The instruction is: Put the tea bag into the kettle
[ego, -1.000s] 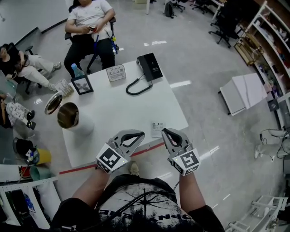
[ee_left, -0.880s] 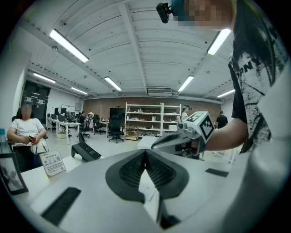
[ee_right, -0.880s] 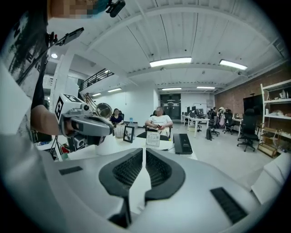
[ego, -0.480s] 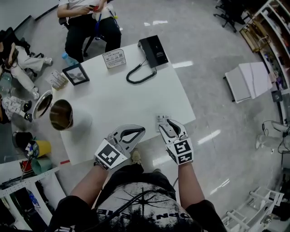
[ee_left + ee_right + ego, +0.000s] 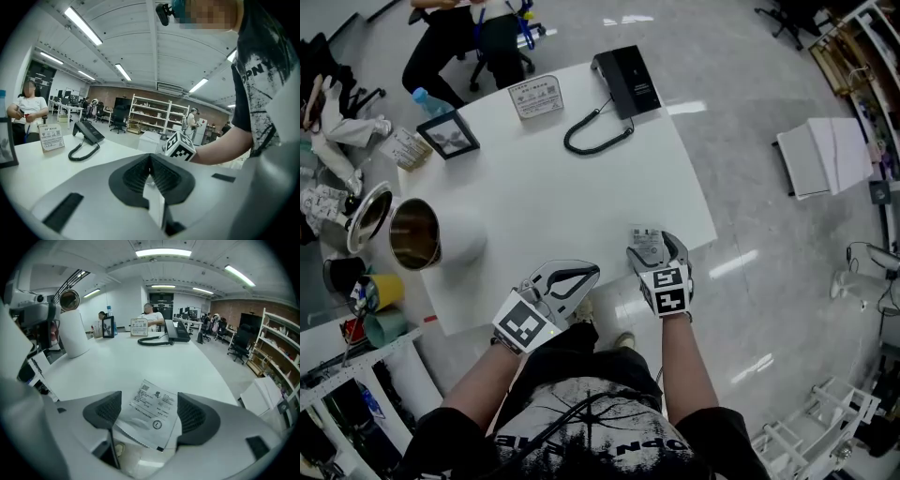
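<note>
A flat white tea bag packet (image 5: 646, 243) with printed text lies near the front right edge of the white table (image 5: 553, 202). My right gripper (image 5: 655, 255) reaches over it with its jaws opening; the tea bag packet (image 5: 154, 401) lies between the pads, which do not press on it. The white kettle (image 5: 431, 236) stands at the table's left edge, its steel mouth uncovered and its lid (image 5: 369, 212) swung aside. Seen along the right gripper (image 5: 149, 418), the kettle (image 5: 75, 336) is far left. My left gripper (image 5: 569, 281) hovers at the front edge, shut, nothing held (image 5: 151, 174).
A black desk phone (image 5: 626, 82) with a coiled cord (image 5: 596, 137) sits at the far side, beside a sign card (image 5: 535, 97), a framed picture (image 5: 447, 135) and a water bottle (image 5: 423, 98). People sit beyond the table. A yellow cup (image 5: 382, 291) stands off the table's left.
My right gripper has moved forward over the table edge to the tea bag and its jaws have gone from shut to wide apart around it. The left gripper has hardly moved.
</note>
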Demonstrator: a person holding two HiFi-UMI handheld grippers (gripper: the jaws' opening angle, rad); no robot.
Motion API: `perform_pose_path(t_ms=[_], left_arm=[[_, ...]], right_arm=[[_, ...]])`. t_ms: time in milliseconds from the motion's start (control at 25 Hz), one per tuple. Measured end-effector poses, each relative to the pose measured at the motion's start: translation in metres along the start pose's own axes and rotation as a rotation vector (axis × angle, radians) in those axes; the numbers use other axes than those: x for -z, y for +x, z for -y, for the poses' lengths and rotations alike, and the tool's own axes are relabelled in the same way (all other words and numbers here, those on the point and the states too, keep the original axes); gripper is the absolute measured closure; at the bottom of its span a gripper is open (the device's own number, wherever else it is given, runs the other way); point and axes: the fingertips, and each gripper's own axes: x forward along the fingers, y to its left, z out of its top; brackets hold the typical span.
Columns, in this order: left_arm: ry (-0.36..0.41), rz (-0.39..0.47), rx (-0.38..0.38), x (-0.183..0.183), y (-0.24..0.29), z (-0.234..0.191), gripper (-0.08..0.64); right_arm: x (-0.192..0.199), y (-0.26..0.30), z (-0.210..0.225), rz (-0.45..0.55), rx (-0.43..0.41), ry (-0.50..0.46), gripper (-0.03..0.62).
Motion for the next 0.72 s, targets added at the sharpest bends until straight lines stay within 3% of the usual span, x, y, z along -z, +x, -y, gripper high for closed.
perform_pose_path(t_ms=[280,480,640,720], left_arm=[[-0.043,-0.020,-0.031,0.018,-0.011,-0.008,0.552],[-0.056,-0.008,-0.058,0.019,-0.017,-0.018,0.552],[-0.054,-0.010,-0.062,0.020,-0.018,-0.016,0.552],[-0.054,-0.010,-0.064,0.019,-0.019,-0.014,0.552]], right_arm=[[0.012,0.015,0.006,-0.025,0.004,0.069,0.198],[0.010,0.018,0.000,-0.025,-0.013,0.032,0.206],[0.009,0.017,-0.016,-0.033,-0.051,-0.017,0.358],[0.009,0.016,-0.021,-0.030,-0.055,-0.034,0.400]])
